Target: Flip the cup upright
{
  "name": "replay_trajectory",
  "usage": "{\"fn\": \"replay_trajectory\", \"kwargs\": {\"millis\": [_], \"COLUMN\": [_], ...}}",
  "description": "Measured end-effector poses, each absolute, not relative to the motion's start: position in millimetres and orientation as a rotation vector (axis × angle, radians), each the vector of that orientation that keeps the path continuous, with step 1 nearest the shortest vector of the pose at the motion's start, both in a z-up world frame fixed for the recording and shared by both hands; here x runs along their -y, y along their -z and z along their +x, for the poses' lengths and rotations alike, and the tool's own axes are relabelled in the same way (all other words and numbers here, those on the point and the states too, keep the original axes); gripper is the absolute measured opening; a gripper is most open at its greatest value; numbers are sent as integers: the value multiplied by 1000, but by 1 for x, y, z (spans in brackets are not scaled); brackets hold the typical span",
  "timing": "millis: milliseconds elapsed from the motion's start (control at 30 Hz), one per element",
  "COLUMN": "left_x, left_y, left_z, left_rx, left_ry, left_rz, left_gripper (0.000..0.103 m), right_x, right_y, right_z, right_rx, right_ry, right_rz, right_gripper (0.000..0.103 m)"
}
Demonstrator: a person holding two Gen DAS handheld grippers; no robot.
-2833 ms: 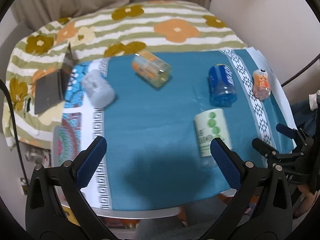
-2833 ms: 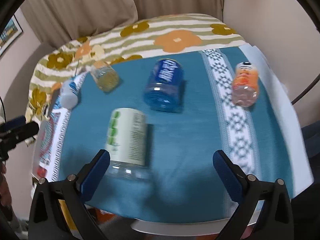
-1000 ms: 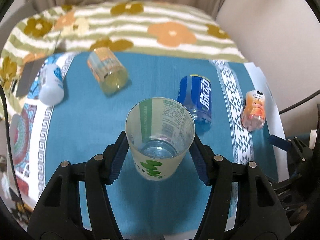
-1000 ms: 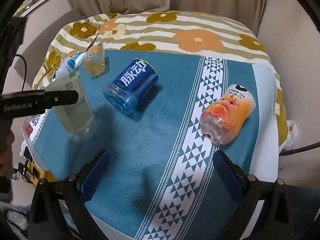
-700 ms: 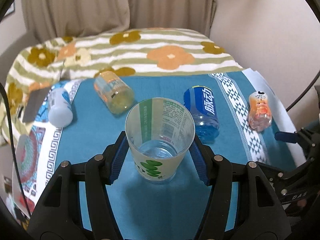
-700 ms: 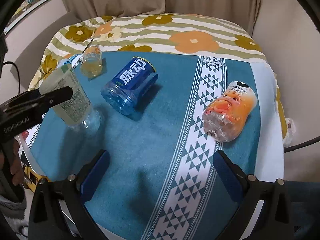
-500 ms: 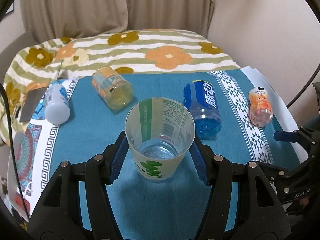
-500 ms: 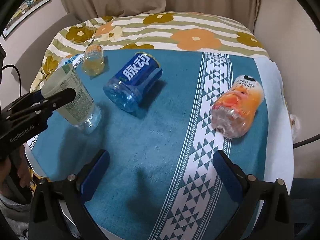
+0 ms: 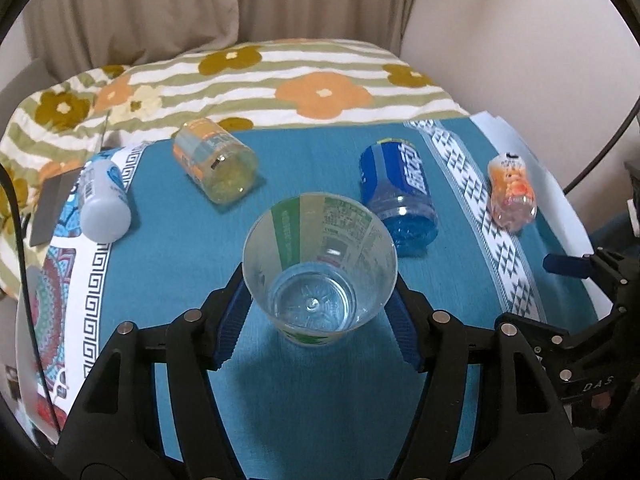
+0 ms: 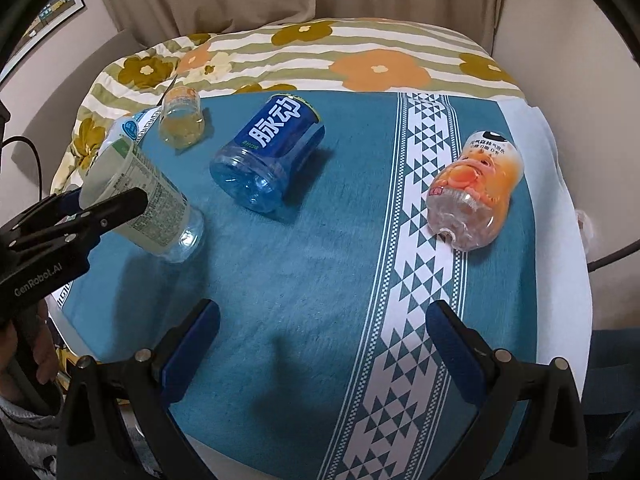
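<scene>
My left gripper (image 9: 320, 320) is shut on a clear plastic cup with a green-and-white label (image 9: 320, 268). The cup's mouth faces up and its base is low over the teal cloth (image 9: 280, 392). In the right wrist view the same cup (image 10: 148, 204) leans a little with its base touching or just above the cloth, held by the left gripper (image 10: 108, 208). My right gripper (image 10: 320, 344) is open and empty above the cloth's front. It shows at the right edge of the left wrist view (image 9: 572, 268).
Other cups lie on their sides: a blue one (image 10: 268, 152), an orange cartoon one (image 10: 472, 196) on the white patterned band, a yellow-orange one (image 10: 180, 116), and a white-blue one (image 9: 102, 200) at the left. A flowered striped blanket (image 9: 320, 80) lies behind.
The left gripper closed on the lying green-label cup, lifted it and turned it mouth-up, then lowered it toward the cloth. The right gripper drew back slightly and stayed open.
</scene>
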State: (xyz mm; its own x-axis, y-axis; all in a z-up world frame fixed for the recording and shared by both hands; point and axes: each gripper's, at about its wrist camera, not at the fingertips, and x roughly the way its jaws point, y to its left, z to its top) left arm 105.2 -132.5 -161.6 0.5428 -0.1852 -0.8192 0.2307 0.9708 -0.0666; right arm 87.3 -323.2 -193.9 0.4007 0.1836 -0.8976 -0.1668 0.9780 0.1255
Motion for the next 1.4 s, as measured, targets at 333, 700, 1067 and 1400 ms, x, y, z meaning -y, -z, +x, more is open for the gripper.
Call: {"fn": "replay_trajectory", "kwargs": {"millis": [333, 700, 1067, 1400], "left_x": [129, 90, 30, 8], "left_y": [163, 91, 28, 13], "left_z": [109, 74, 34, 5], "left_rx": [-991, -941, -861, -803], "left_ry": [233, 208, 124, 111], "left_rz": [67, 52, 29, 4], "left_gripper": [100, 103, 103, 103], "right_x": [323, 308, 275, 258], "right_y": [189, 131, 57, 38], "right_z": [80, 58, 27, 3], "right_rx": [-1121, -1019, -879, -815], "right_ry": [-191, -86, 43, 88], "right_rz": [32, 25, 4, 6], "right_gripper": [103, 103, 103, 103]}}
